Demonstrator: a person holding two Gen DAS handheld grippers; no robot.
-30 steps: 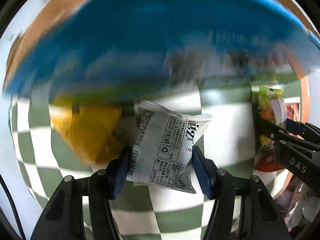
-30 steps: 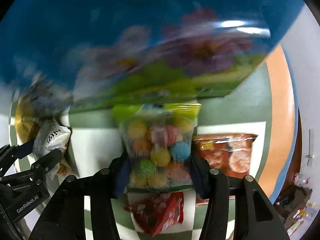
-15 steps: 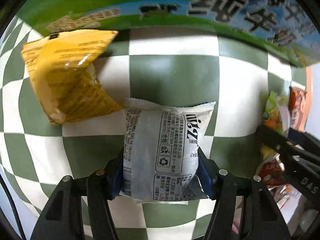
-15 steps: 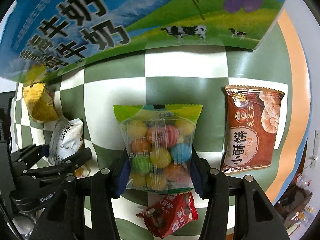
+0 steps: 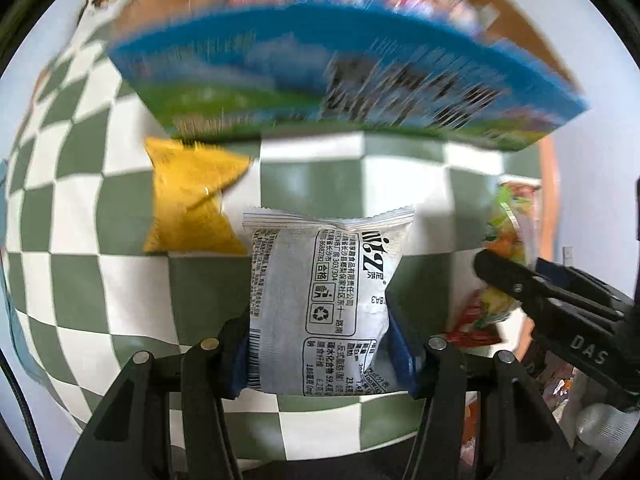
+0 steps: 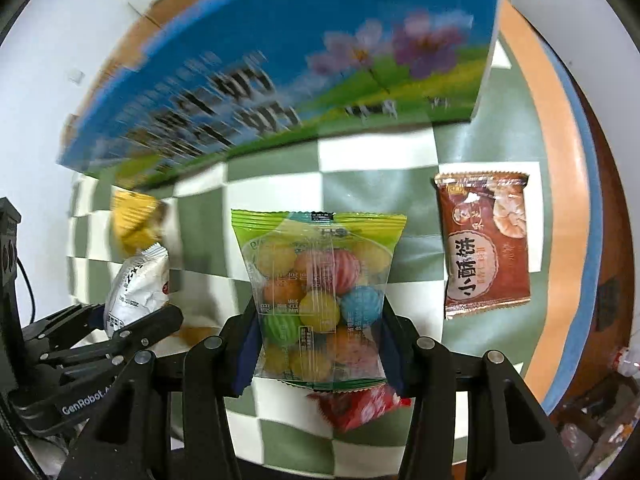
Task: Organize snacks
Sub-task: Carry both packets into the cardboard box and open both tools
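My left gripper (image 5: 320, 344) has a white snack packet (image 5: 320, 280) upright between its blue pads, and its jaws are closing on it. The right gripper (image 6: 320, 344) is shut on a clear bag of coloured candy balls (image 6: 320, 280). Both packets hang above the green-and-white checked cloth (image 5: 100, 280). Ahead stands a blue printed carton box (image 5: 320, 68), blurred, with snacks showing in its open top. In the right wrist view the left gripper (image 6: 132, 320) and its white packet (image 6: 136, 288) are at the left edge.
A yellow packet (image 5: 192, 196) lies on the cloth in front of the box. A brown packet (image 6: 484, 244) lies to the right and a red packet (image 6: 360, 408) under the candy bag. The table's orange and blue edge (image 6: 560, 200) runs along the right.
Both grippers have risen and drawn back from the cloth with their packets still held. The box has slid lower in both views, and its open top now shows in the left wrist view.
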